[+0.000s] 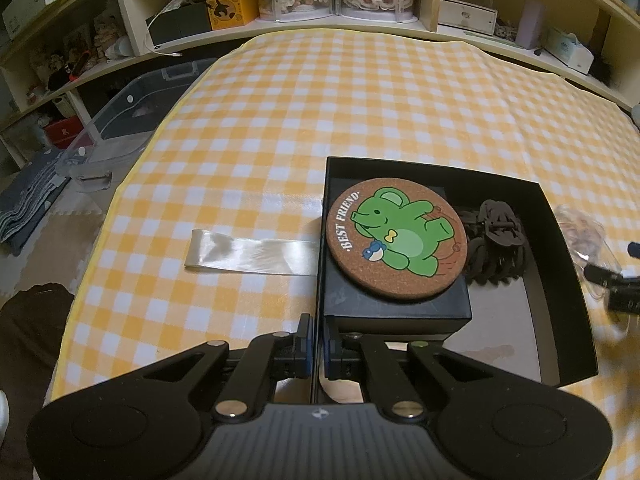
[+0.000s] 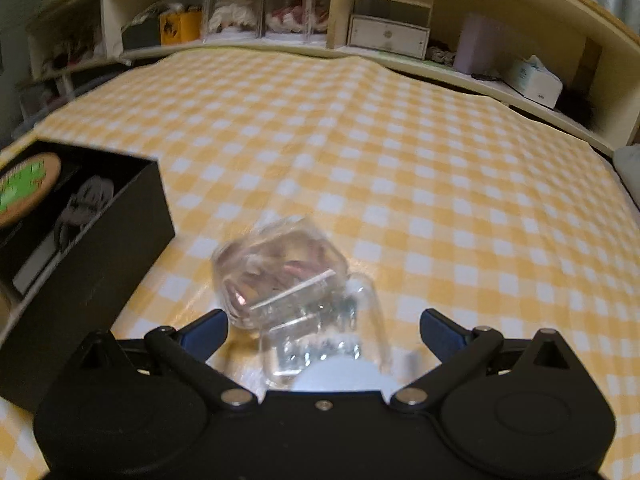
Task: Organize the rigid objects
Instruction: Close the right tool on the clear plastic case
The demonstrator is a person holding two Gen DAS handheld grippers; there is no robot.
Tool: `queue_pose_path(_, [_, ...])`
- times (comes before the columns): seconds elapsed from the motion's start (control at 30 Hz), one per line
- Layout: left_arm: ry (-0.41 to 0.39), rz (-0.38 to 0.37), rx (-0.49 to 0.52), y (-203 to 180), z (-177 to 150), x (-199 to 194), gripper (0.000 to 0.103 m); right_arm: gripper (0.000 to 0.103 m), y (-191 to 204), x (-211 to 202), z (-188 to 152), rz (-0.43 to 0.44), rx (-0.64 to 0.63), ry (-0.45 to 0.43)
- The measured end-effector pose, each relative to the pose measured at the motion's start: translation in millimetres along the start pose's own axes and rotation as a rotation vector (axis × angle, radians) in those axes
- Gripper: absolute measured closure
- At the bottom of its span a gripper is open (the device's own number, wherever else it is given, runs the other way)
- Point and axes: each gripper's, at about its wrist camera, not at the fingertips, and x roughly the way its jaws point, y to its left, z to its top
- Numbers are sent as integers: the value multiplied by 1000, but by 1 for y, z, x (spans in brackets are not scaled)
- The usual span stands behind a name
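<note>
An open black box (image 1: 560, 264) stands on the yellow checked cloth. Inside it a cork coaster (image 1: 396, 238) with a green bear lies on a smaller black box (image 1: 400, 312), beside a brown hair claw (image 1: 496, 244). My left gripper (image 1: 318, 344) is shut on the box's near left wall. Right of the box (image 2: 100, 264) lie two clear plastic cases, both blurred. One case (image 2: 276, 268) holds pinkish items, the other case (image 2: 320, 344) small metallic bits. My right gripper (image 2: 324, 324) is open, its fingers on either side of the cases. That gripper (image 1: 612, 268) also shows at the left wrist view's right edge.
A glossy clear strip (image 1: 252, 254) lies on the cloth left of the box. Shelves (image 1: 320, 28) crowded with dolls and boxes run along the far edge. A clear storage bin (image 1: 120, 128) sits on the floor at the left. A tissue box (image 2: 536, 80) is at the far right.
</note>
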Motion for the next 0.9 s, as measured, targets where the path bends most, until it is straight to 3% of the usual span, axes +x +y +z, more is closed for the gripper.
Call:
queue_pose_path(0.1, [0,-2,2,-1,1,0,99,0,-1,0,7,24,-30,-32])
queue_pose_path(0.23, [1,0,6,-1,1,0,99,0,6,4,18,89,-183,-56])
queue_pose_path(0.5, [3,-3,19,-1,1,0,99,0,-1,21,39,328,-255,-5])
queue_pose_path(0.67, [9,0,23,-2,3,3,99,1,2,32,41,338,-303,4])
queue_pose_path(0.77, [12,9,34,-4,3,5,99,6,-2,40,44,352,-280,19])
queue_pose_path(0.9, [12,9,39,-4,3,5,99,20,-7,53,46,436,-207,147])
